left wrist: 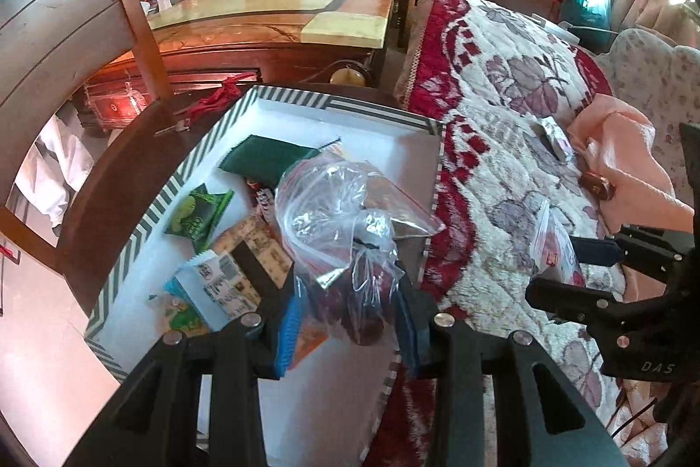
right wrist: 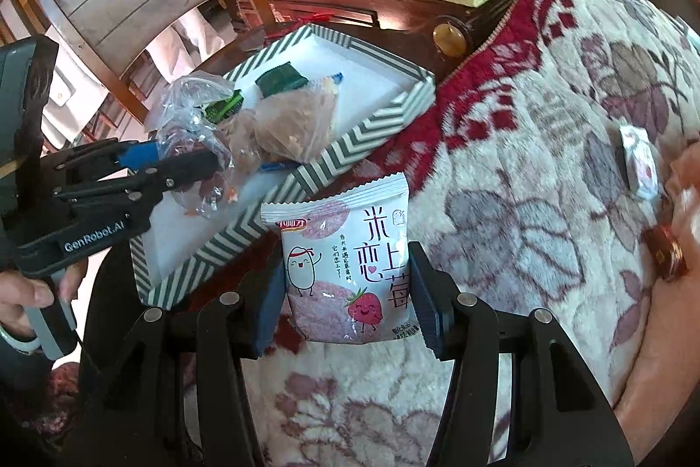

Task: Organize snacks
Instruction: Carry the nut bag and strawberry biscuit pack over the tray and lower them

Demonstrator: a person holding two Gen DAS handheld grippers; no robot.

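A striped box (left wrist: 144,222) with a white floor holds several snack packets, among them a dark green one (left wrist: 262,156) and a light green one (left wrist: 197,213). My left gripper (left wrist: 350,320) is shut on a clear zip bag (left wrist: 332,213) of dark red snacks, hanging over the box. From the right wrist view the same left gripper (right wrist: 183,165) pinches that bag (right wrist: 192,134) above the box (right wrist: 380,117). My right gripper (right wrist: 345,305) is shut on a white strawberry snack packet (right wrist: 345,261), held upright just outside the box's near wall, over the blanket.
The box sits on a dark wooden surface (left wrist: 122,160) beside a red-and-white floral blanket (left wrist: 503,95). On the blanket lie a small white packet (right wrist: 638,160) and a brown-red wrapped snack (right wrist: 665,252), next to a pink cloth (left wrist: 625,160). A wooden chair (left wrist: 65,29) stands left.
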